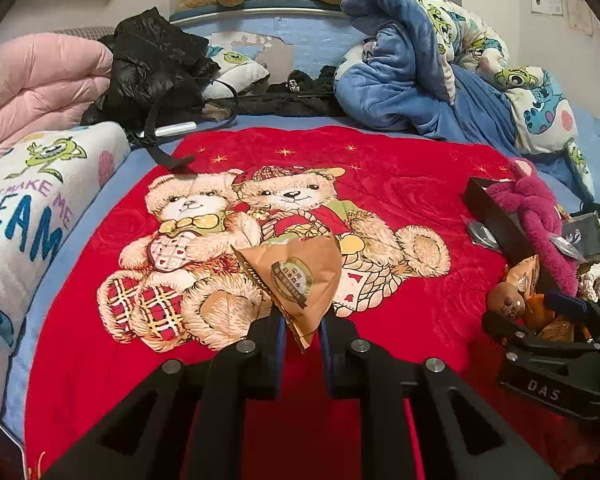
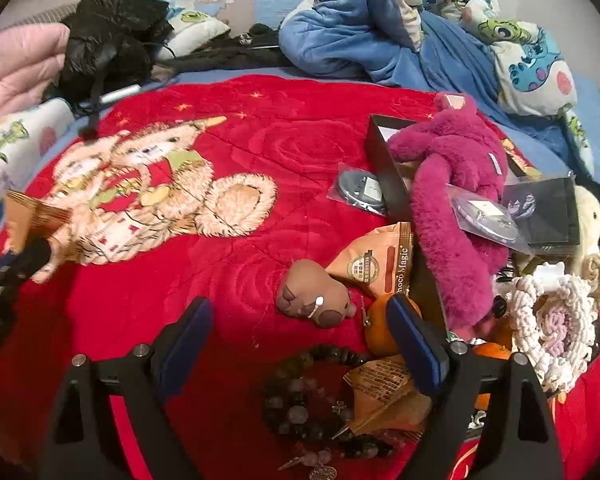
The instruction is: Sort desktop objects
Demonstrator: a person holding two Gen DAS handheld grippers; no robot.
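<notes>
Your left gripper [image 1: 302,322] was pinched tight on the crinkly tan triangle snack packet [image 1: 296,276], holding it by its bottom corner above the red teddy-bear blanket [image 1: 400,184]. It looked light and squashy, so the flat sealed edge seemed the best place to hold. Your right gripper [image 2: 300,340] was wide open and empty over the dark bead bracelet [image 2: 300,396].

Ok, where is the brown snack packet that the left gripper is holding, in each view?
Left wrist: brown snack packet at lower centre, pinched in the left gripper.
Right wrist: far left edge, mid-height, partly cropped.
Shared landmark: the two teddy bears printed on the red blanket.
</notes>
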